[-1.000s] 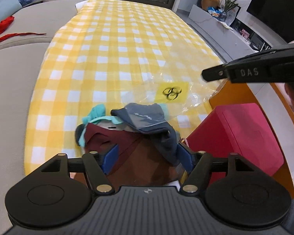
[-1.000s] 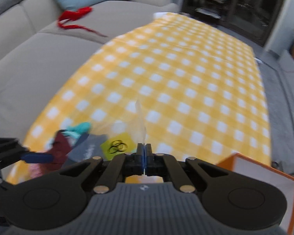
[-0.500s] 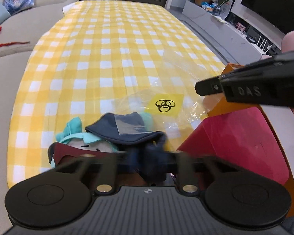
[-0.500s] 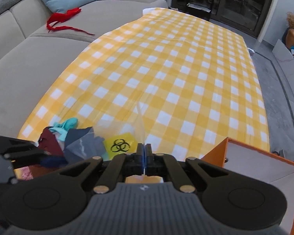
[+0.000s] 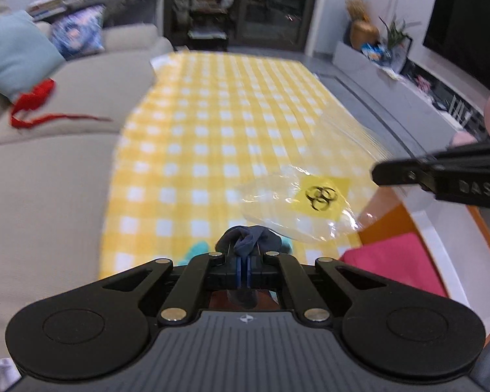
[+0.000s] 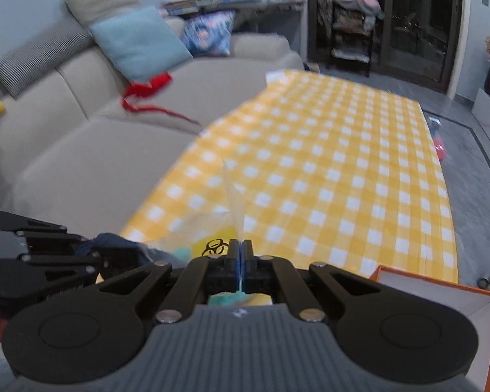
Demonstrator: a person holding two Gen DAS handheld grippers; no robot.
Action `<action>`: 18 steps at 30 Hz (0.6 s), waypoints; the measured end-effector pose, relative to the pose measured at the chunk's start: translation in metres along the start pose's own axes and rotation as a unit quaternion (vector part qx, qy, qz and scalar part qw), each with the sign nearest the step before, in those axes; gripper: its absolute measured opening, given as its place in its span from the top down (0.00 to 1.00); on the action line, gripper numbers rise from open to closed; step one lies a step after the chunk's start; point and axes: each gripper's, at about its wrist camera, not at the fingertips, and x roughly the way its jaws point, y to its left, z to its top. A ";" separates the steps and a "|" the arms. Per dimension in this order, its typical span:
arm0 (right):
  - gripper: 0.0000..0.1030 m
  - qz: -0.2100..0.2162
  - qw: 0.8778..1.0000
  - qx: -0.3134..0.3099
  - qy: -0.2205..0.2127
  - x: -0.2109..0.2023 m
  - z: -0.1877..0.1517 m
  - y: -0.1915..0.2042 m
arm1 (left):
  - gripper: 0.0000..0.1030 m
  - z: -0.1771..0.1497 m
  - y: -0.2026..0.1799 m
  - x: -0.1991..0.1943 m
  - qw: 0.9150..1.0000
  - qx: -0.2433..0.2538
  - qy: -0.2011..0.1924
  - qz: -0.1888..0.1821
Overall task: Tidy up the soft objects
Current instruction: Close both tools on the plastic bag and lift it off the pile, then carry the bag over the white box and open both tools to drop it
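Note:
My left gripper [image 5: 244, 263] is shut on a dark navy cloth [image 5: 250, 243] and holds it above the near end of the yellow checked table [image 5: 232, 124]. A teal soft item [image 5: 197, 249] peeks out beside it. My right gripper [image 6: 240, 254] is shut on the edge of a clear plastic bag [image 5: 297, 205] with a yellow biohazard label [image 5: 320, 194], held up over the table. The right gripper shows in the left wrist view [image 5: 441, 176]; the left one shows in the right wrist view [image 6: 39, 254] with the navy cloth [image 6: 121, 245].
An orange box [image 6: 441, 297] with a pink lining [image 5: 395, 261] stands at the near right. A grey sofa [image 5: 42, 163] runs along the left with a red ribbon [image 5: 32, 101] and cushions [image 6: 137, 42]. A TV cabinet [image 5: 408, 81] is at the far right.
My left gripper closed on the navy cloth and lifted it off the pile of soft items. Both grippers rose and tilted up; the right one kept holding the bag.

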 end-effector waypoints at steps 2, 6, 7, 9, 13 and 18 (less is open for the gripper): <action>1.00 0.011 1.000 0.001 -0.014 -0.020 0.001 0.003 | 0.97 0.002 0.000 -0.023 1.000 -0.005 -0.022 -0.002; 1.00 0.028 0.999 0.010 -0.038 -0.062 -0.006 0.007 | 0.97 0.003 -0.012 -0.063 0.998 -0.007 -0.057 -0.011; 1.00 0.029 0.999 0.013 -0.043 -0.072 -0.010 0.007 | 0.97 0.003 -0.017 -0.070 0.998 -0.008 -0.062 -0.014; 1.00 0.024 0.998 0.021 -0.055 -0.093 -0.020 0.005 | 0.97 -0.001 -0.024 -0.086 0.997 -0.009 -0.071 -0.020; 1.00 -0.005 0.996 0.051 -0.076 -0.129 -0.046 -0.009 | 0.97 -0.008 -0.037 -0.105 0.996 -0.013 -0.082 -0.030; 1.00 -0.044 0.990 0.099 -0.086 -0.166 -0.085 -0.031 | 0.97 -0.016 -0.055 -0.120 0.993 -0.016 -0.094 -0.067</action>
